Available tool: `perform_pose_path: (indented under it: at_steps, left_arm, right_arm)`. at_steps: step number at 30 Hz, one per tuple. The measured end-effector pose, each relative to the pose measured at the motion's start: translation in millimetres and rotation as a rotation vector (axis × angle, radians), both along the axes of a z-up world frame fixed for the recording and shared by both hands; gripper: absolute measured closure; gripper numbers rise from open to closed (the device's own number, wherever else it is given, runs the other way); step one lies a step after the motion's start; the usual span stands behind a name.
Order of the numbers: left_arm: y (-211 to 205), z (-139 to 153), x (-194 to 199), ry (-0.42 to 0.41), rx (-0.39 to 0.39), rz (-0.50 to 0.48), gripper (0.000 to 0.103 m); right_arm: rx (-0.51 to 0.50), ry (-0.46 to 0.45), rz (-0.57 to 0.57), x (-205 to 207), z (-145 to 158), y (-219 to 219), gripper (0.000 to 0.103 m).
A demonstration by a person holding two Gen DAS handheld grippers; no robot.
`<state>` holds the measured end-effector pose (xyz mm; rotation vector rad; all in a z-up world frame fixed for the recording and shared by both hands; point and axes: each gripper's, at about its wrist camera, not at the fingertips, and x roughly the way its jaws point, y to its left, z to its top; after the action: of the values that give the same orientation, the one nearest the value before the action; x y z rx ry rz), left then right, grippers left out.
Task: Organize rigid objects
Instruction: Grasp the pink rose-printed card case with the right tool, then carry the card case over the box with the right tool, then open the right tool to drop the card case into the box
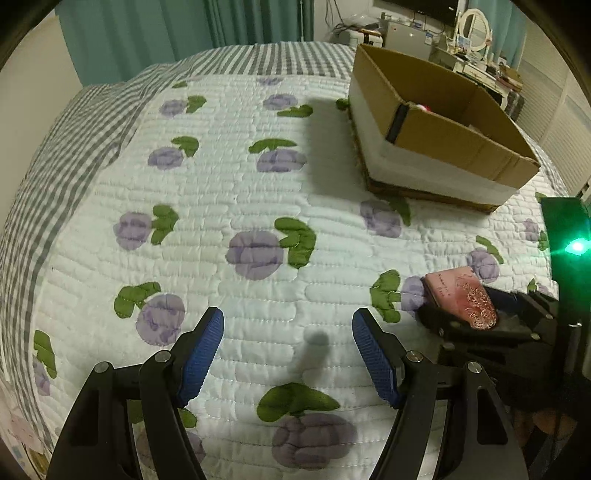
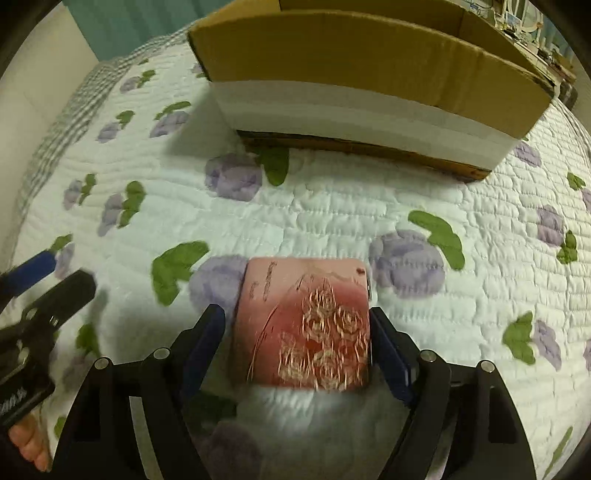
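Quilt [image 1: 258, 192] printed with purple flowers and green leaves covers the bed, with teal curtains [image 1: 184, 26] and a cluttered dresser [image 1: 476, 48] behind the cardboard box [image 1: 436, 122]. Right gripper [image 2: 299, 332] grips a pink case [image 2: 306, 325] near the box; left gripper [image 1: 288, 350] hangs spread, holding nothing.

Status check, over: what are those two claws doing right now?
Left gripper open, holding nothing, above quilt. Right gripper shut on pink box. Cardboard box ahead, nothing in the way.
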<state>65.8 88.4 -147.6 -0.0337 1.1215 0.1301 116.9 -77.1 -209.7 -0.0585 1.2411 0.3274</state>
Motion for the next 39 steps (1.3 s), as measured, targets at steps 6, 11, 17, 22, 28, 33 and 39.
perform_pose_path:
  at_steps: [6,11,17,22,28,33,39]
  left_arm:
    - [2.7,7.5,-0.5,-0.014,-0.001,0.000,0.028]
    - [-2.5,27.7,-2.7,-0.057,0.000,-0.010,0.028]
    - [-20.4,67.6,4.0,-0.141,-0.003,-0.057,0.028]
    - [-35.6,105.7,29.7,-0.219,-0.016,-0.105,0.028]
    - [-49.3,120.3,85.6,-0.262,-0.001,-0.144,0.028]
    - [-58.3,110.7,133.1,-0.276,0.008,-0.143,0.028]
    - [-71.8,83.1,173.3,-0.234,0.032,-0.166,0.028]
  right_arm:
    - [-0.049,-0.035,0.015,1.0,0.2,4.8,0.034]
    - [-0.047,-0.128,0.022,-13.9,34.5,-7.1,0.034]
    - [-0.001,-0.243,-0.021,-12.2,100.2,-35.8,0.034]
    - [0.020,-0.361,-0.050,6.2,157.6,-53.4,0.034]
    - [0.040,-0.429,-0.066,53.2,189.9,-69.0,0.034]
    - [0.045,-0.409,-0.080,109.8,175.1,-71.3,0.034]
    - [0.043,-0.357,-0.111,177.9,132.6,-76.7,0.034]
